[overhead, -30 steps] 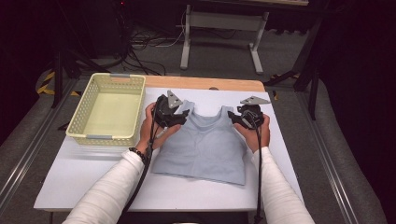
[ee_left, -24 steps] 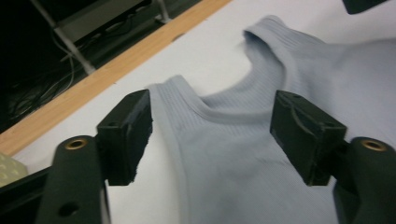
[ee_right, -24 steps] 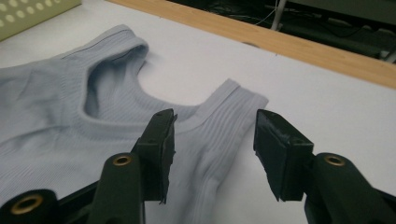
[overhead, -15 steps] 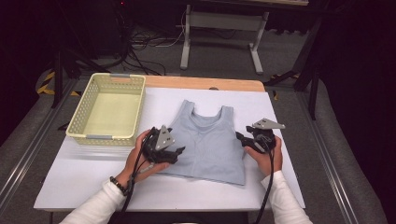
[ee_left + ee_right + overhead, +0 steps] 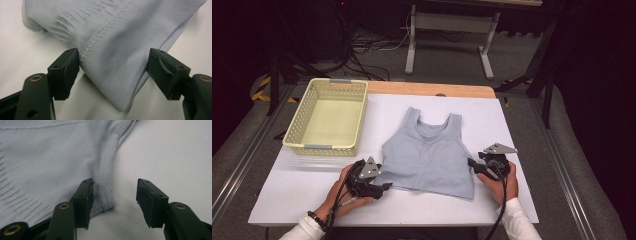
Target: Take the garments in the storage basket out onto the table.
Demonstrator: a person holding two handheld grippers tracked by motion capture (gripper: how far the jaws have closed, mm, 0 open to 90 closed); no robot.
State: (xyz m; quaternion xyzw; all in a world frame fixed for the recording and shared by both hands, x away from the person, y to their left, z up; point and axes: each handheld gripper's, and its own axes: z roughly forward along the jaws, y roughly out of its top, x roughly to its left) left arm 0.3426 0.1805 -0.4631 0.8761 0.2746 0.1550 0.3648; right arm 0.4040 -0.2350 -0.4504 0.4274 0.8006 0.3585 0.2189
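A light grey-blue ribbed tank top [image 5: 427, 155] lies flat on the white table [image 5: 297, 190], straps toward the far side. My left gripper [image 5: 382, 187] sits at its near left corner. In the left gripper view that corner of the top [image 5: 112, 32] lies between the jaws of the left gripper [image 5: 113, 53], which have just been closing a little and stand apart without pinching it. My right gripper [image 5: 472, 164] is at the right side edge. There the ribbed hem of the top [image 5: 106, 177] lies between the spread jaws of the right gripper [image 5: 115, 182], with one finger [image 5: 83, 195] resting on the cloth.
A pale yellow perforated basket [image 5: 319, 147] stands at the table's far left with nothing in it. A wooden strip [image 5: 432, 90] runs along the far edge. Beyond it are a metal stand [image 5: 447, 30] and cables on the floor.
Both hands have come down and back toward the near edge, from the top's shoulder straps to its lower corners. The top lies spread flat where it was.
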